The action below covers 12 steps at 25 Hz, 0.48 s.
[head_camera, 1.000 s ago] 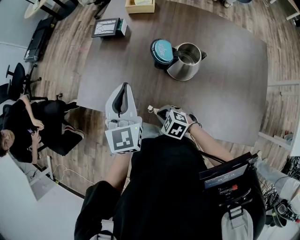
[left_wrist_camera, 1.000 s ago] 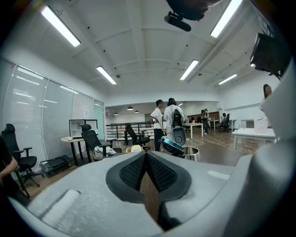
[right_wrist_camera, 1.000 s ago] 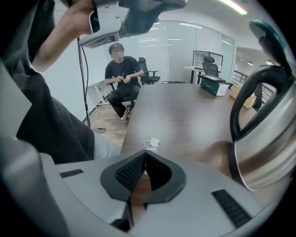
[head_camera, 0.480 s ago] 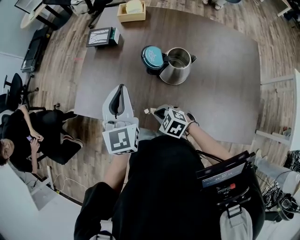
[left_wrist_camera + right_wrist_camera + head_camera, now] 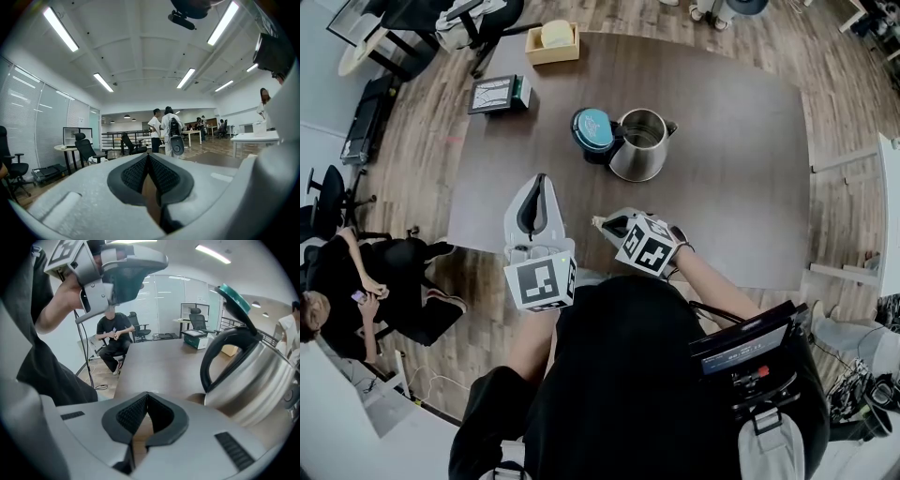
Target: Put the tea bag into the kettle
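The steel kettle stands on the dark table with its teal lid flipped open. My right gripper hovers over the near table edge, short of the kettle, jaws shut. A small white bit of the tea bag shows at its tips; the rest is hidden. In the right gripper view the kettle looms at the right, past the closed right gripper. My left gripper is held up to the left, shut and empty. In the left gripper view, the left gripper points out into the room.
A wooden box and a small flat device sit at the table's far left corner. A seated person and office chairs are on the floor to the left. Several people stand far off.
The gap between my right gripper and the kettle has narrowed in the head view, and the whole view has shifted. The left gripper keeps its pose.
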Tool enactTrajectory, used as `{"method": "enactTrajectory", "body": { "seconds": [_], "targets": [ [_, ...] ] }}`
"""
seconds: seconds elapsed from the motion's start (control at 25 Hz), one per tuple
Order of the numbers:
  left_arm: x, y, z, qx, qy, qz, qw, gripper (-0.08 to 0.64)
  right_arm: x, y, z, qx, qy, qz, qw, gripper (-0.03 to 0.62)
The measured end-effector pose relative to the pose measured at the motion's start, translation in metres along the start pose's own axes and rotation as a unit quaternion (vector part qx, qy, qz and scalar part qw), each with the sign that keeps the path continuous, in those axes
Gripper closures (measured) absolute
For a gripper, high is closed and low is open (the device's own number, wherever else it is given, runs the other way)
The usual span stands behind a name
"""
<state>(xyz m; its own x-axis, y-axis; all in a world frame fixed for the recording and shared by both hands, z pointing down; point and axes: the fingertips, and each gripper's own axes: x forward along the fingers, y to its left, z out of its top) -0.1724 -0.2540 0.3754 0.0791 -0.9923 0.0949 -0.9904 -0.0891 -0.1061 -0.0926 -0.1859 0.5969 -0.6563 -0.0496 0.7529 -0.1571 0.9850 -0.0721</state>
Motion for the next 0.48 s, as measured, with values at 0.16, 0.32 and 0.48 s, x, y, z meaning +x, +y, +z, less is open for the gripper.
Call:
{"method": "enactTrajectory", "body": {
  "seconds": [0.16,0.32,0.48],
  "targets": [
    [0.002,-0.004,0.010,0.005,-0.013,-0.006,0.9999,0.557,-0.013,-0.009,0.013,0.007,-0.021,-0.008,1.000,0.584],
    [0.000,-0.009,0.018,0.008,-0.022,-0.010,0.9997,0.557,-0.028,-0.018,0.024,0.015,-0.047,-0.018,0.999,0.584],
    [-0.003,-0.012,0.022,0.011,-0.025,-0.016,0.9995,0.557,-0.043,-0.021,0.035,0.012,-0.062,-0.028,0.998,0.584]
  ]
}}
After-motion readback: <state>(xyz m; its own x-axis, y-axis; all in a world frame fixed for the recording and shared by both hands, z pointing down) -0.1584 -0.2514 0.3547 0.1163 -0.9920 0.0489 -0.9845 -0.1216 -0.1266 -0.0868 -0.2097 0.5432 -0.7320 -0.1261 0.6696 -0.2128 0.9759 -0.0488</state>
